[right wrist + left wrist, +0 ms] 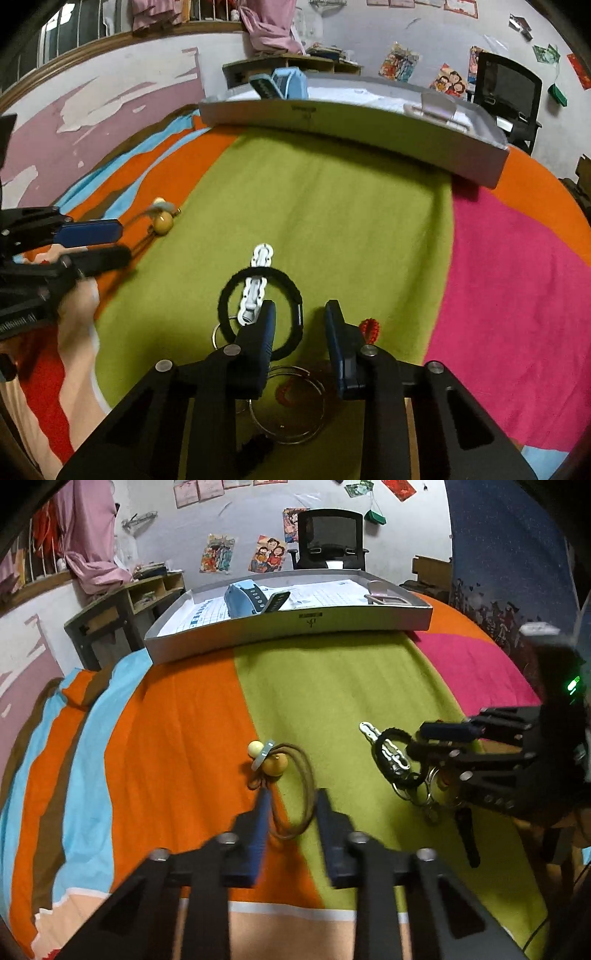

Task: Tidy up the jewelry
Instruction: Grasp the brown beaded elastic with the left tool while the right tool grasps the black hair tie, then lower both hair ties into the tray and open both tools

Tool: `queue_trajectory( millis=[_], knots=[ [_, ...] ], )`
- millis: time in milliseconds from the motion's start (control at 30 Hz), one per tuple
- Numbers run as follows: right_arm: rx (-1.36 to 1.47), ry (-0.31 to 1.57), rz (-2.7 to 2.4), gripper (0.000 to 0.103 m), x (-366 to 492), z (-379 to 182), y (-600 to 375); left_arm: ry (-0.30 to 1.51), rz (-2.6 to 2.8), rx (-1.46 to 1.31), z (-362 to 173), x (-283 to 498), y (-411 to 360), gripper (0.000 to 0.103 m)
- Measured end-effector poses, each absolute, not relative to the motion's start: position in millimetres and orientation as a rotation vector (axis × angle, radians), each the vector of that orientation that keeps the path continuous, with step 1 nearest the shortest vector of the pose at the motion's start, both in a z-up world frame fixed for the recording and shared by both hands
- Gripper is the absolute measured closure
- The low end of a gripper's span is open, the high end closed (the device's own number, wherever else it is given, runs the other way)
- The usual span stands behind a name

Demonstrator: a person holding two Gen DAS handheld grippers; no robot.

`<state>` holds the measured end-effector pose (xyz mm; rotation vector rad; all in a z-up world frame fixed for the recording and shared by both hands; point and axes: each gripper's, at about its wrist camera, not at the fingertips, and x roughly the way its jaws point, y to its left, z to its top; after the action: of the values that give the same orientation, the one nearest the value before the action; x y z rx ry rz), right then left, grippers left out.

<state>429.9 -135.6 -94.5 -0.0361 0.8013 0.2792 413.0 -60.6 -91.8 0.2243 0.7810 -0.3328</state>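
**A:** Striped fabric, what does it cover?

**B:** A striped blanket in orange, green, pink and blue covers the whole work surface. At its far edge lies a shallow grey tray, holding a light-blue pouch and a pale clip-like item near its right end.

**A:** State of the left tool?

**B:** The left tool has its fingers apart, clamped on nothing. They straddle the near loop of a brown hair tie, which lies on the boundary between the orange and green stripes. Two yellow beads sit at the far end of that tie, with a pale ring-shaped trim between them.

**A:** And the right tool?

**B:** The right tool also has its fingers apart. Its left finger overlaps the rim of a black hair tie on the green stripe; whether it touches cannot be determined. A white hair clip lies across that tie.

**A:** Smaller items?

**B:** Thin metal rings lie under the right tool, and a small red knotted piece sits just beside its right finger.
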Motion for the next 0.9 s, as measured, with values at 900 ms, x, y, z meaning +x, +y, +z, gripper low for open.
queue_trajectory(
  millis=[900],
  knots=[
    [0.000, 0.579, 0.221, 0.098, 445, 11, -183, 0.624, -0.494, 0.013, 17, 464, -77, 0.098]
  ],
)
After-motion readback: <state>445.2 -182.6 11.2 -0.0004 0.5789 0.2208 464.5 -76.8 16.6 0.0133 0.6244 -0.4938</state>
